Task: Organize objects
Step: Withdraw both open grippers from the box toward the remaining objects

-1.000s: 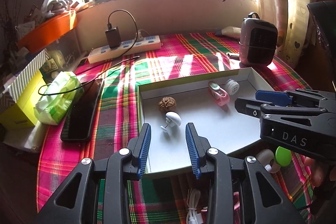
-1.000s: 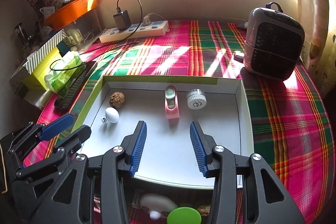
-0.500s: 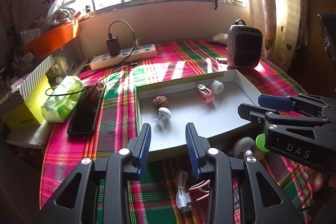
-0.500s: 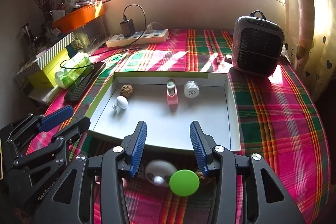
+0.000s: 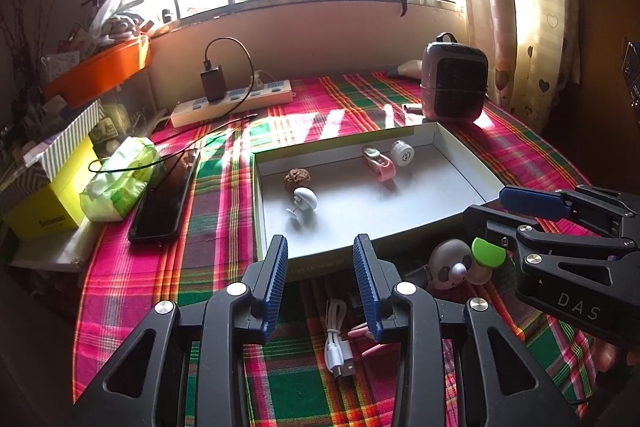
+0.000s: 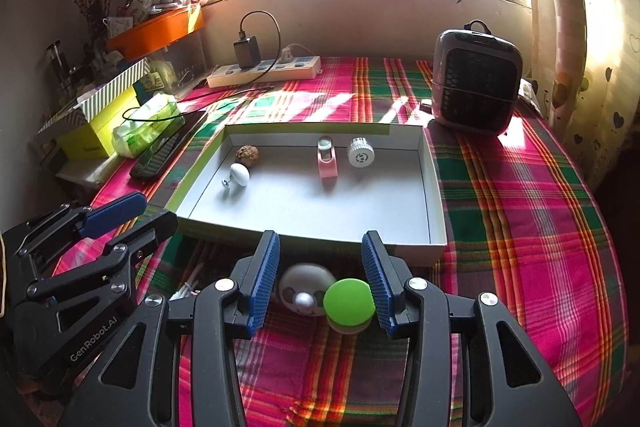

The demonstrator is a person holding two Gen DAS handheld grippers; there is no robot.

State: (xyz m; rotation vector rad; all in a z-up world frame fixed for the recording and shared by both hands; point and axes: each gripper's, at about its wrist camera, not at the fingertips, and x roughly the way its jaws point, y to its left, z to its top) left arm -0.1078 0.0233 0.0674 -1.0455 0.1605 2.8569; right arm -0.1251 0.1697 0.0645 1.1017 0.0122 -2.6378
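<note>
Two views logged, left wrist first.

Left wrist view: left gripper (image 5: 320, 281), jaws parted wide, nothing between them, held above the plaid-clothed table (image 5: 224, 211) just short of the near wall of the shallow white cardboard tray (image 5: 460, 171). In the tray: brown wrinkled walnut (image 5: 295, 179), white egg-shaped hook (image 5: 305, 201) just in front of it, pink clip-like holder (image 5: 379, 163), white round ribbed cap (image 5: 403, 153) beside that. On the cloth under the left gripper: coiled white USB cable (image 5: 339, 343) and pink stick-like pieces (image 5: 368, 339), which only this view shows clearly. Right gripper (image 5: 516, 211) enters from the right, over a white panda-face toy (image 5: 452, 265) and a green round disc (image 5: 488, 253).

Right wrist view: right gripper (image 6: 320, 277), jaws wide apart and empty, framing the panda-face toy (image 6: 302, 289) and green disc (image 6: 348, 301), both lying on the cloth outside the tray (image 6: 434, 203). The disc sits touching the toy's right side and lies close to the right jaw; contact cannot be told. Same four tray items seen: walnut (image 6: 247, 154), hook (image 6: 239, 174), holder (image 6: 327, 161), cap (image 6: 360, 157). Left gripper (image 6: 132, 215) at lower left. Cable mostly hidden here.
</note>
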